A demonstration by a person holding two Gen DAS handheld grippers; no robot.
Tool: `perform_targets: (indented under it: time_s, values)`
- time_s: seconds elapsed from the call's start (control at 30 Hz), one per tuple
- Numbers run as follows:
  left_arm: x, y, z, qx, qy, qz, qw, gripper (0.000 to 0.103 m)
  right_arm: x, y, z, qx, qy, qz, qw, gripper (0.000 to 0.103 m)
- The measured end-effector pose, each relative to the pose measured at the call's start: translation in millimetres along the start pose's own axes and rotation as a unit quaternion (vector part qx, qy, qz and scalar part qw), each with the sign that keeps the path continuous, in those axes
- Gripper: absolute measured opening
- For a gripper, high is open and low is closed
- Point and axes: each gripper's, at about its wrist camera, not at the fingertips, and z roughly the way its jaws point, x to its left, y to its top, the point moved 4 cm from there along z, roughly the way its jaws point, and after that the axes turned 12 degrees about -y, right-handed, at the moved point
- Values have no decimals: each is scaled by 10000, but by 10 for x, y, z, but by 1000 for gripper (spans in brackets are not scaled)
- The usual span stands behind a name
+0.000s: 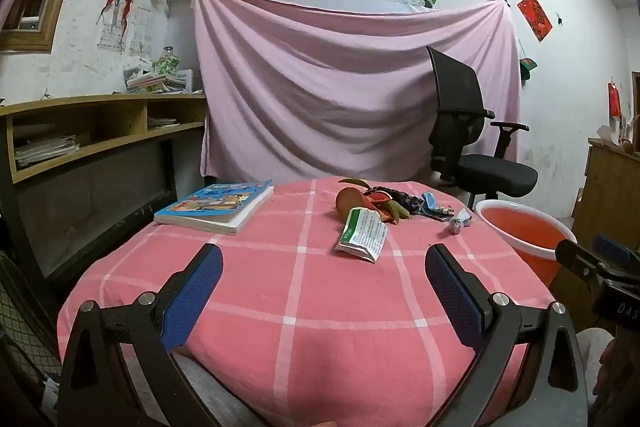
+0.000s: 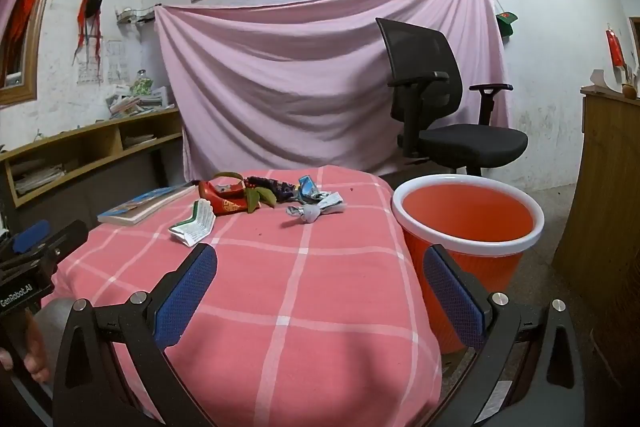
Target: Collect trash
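Both grippers spread wide above the near edge of the pink checked tablecloth [image 1: 304, 307].

Left gripper [image 1: 324, 283] and right gripper [image 2: 320, 283] hold nothing. Trash lies toward the far edge: green-and-white packet [image 1: 362, 235], red wrapper [image 2: 224, 199], crumpled foil [image 2: 316, 209]. Orange bin [image 2: 468, 223] stands beside the right edge.
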Motion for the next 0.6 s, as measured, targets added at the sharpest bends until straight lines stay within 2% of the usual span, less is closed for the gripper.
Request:
perform_targets:
  time_s: [0.6]
  values:
    - [-23, 14, -13, -29, -7, 27, 10000, 99, -1, -6, 5, 13, 3, -2, 10000, 103]
